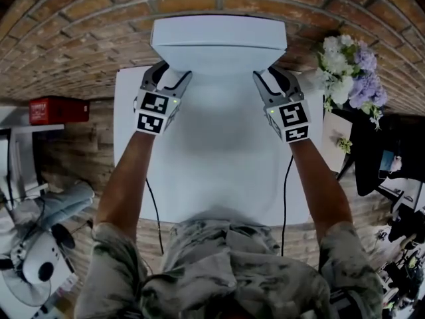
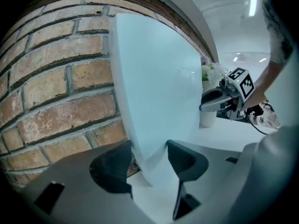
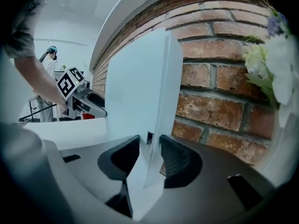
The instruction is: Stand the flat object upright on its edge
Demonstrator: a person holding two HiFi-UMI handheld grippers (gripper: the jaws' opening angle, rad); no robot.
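Observation:
A flat white box (image 1: 219, 38) stands upright on its long edge at the far side of the white table (image 1: 219, 178), close to the brick wall. My left gripper (image 1: 171, 75) holds the box's left end and my right gripper (image 1: 271, 75) holds its right end. In the left gripper view the box (image 2: 154, 92) fills the middle, and its lower corner sits between the left gripper's (image 2: 149, 160) pads, which press on both faces. In the right gripper view the box's (image 3: 140, 87) narrow edge is pinched in my right gripper (image 3: 149, 155). Each gripper also shows in the other's view.
The brick wall (image 1: 99, 32) runs just behind the box. A bunch of white and purple flowers (image 1: 348, 65) in a white vase (image 2: 208, 115) stands at the table's far right. A red box (image 1: 56, 109) lies off the table to the left. A person (image 3: 49, 59) stands far off.

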